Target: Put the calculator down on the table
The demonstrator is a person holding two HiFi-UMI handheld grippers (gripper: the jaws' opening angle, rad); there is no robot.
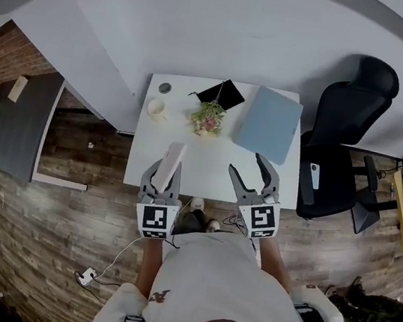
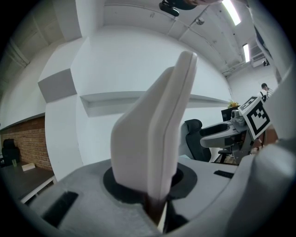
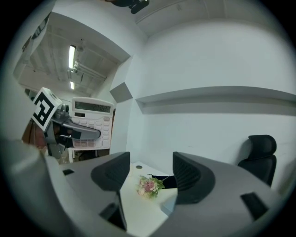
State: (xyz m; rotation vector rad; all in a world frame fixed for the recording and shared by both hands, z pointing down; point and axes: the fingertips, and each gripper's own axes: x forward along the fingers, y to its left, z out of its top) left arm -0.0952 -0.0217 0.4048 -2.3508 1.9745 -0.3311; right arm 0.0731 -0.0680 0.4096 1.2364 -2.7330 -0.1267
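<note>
I am holding the left gripper [image 1: 162, 173] at the near edge of the white table [image 1: 208, 169], its jaws clamping a white calculator [image 1: 170, 164] by its lower end. The calculator is standing upright in the air, its keys facing the right gripper [image 1: 250, 168]. That gripper is hovering alongside with its jaws spread wide and nothing between them. Farther back on the table, a small bunch of flowers [image 1: 208, 117] is lying between a white cup [image 1: 156, 108] and a pale blue folder [image 1: 269, 123]. A black office chair [image 1: 347, 126] is standing at the table's right side.
</note>
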